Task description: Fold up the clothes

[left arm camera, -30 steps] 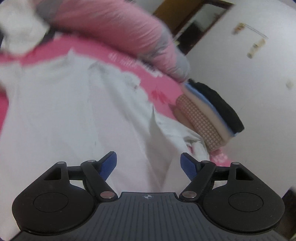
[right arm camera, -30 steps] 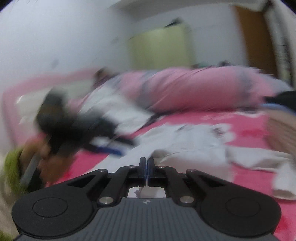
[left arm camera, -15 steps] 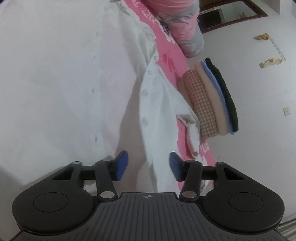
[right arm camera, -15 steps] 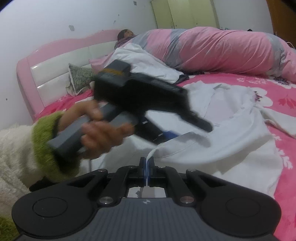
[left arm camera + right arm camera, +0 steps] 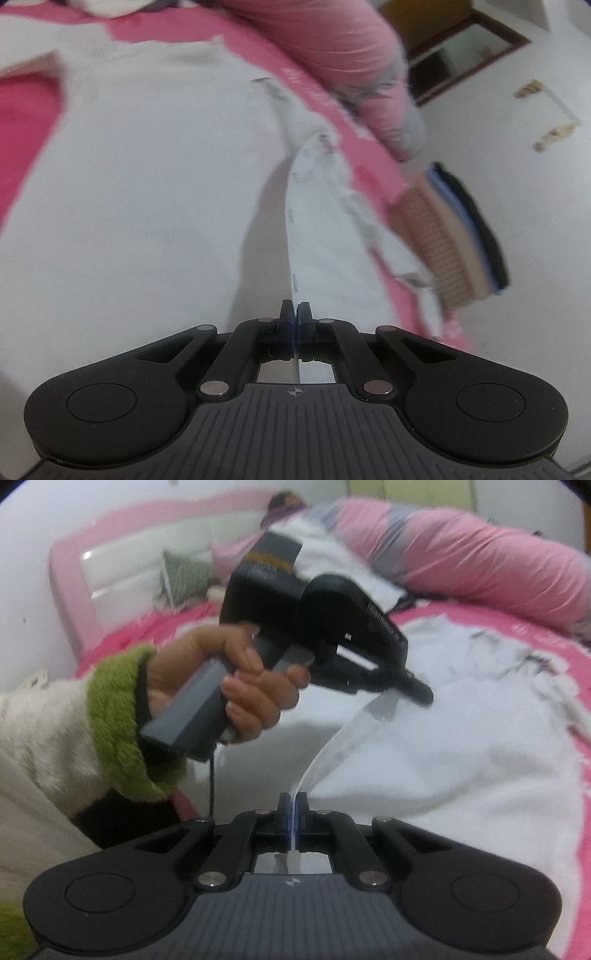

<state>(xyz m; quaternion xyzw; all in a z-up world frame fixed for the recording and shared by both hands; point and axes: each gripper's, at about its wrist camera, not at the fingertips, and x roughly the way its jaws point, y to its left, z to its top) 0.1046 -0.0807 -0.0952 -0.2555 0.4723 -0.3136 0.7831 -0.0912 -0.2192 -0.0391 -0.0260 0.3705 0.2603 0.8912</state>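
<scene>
Here, your left gripper (image 5: 295, 314) and right gripper (image 5: 292, 805) both clamped on edge of white cotton shirt (image 5: 461, 746), spread ahead on pink bedsheet (image 5: 517, 624). Likely mid-fold; next, carry edge across evenly.

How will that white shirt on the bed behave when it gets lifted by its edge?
Probably floppy: the white shirt sags in a thin strip between the left gripper and right gripper. Likely light, since two small pinches raise its edge. It may crumple, as its far side already lies bunched.
</scene>
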